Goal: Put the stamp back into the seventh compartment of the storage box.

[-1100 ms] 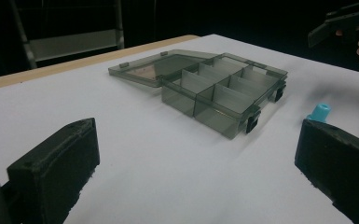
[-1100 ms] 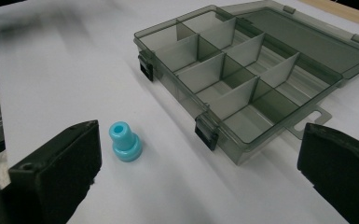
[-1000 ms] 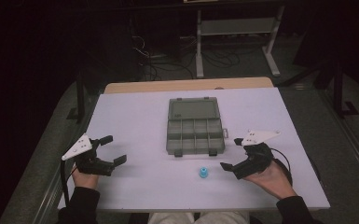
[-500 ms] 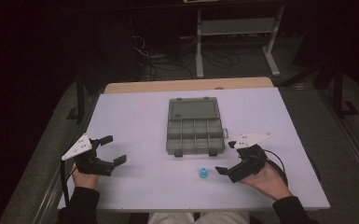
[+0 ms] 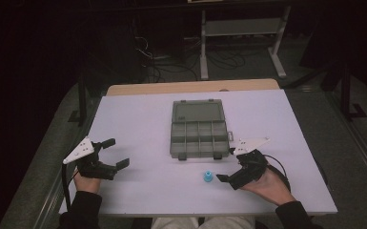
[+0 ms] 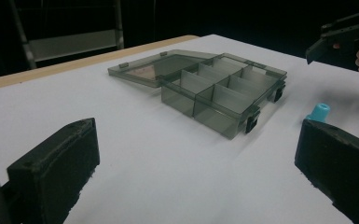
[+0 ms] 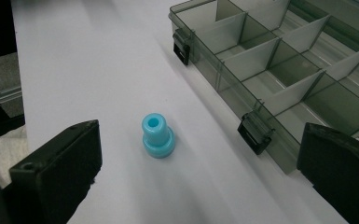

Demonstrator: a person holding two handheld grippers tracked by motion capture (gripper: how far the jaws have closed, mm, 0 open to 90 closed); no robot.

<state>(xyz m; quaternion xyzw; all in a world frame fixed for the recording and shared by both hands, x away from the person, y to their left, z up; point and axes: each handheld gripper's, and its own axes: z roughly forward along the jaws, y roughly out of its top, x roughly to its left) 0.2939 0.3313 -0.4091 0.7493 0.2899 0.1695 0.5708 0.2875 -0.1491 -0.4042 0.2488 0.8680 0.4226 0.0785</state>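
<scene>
White desk (image 5: 138, 124), organizer box (image 5: 199, 129) lid-open, compartments empty; blue plug (image 5: 208, 177) loose lower centre; left tongs (image 5: 110, 153), right tongs (image 5: 229, 165) both released; nothing sorted yet.

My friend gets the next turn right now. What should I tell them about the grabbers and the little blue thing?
Left gripper: open, holding nothing, resting at the table's near left, apart from everything.
Right gripper: open, holding nothing, jaws pointed at the blue piece and close beside it, not touching.
Blue piece: standing upright on the white table, just in front of the organizer box, outside it.
Organizer box: lid open and laid flat, compartments look empty.
Done: box opened.
Left, probably: grip the blue piece and place it in a compartment.
</scene>
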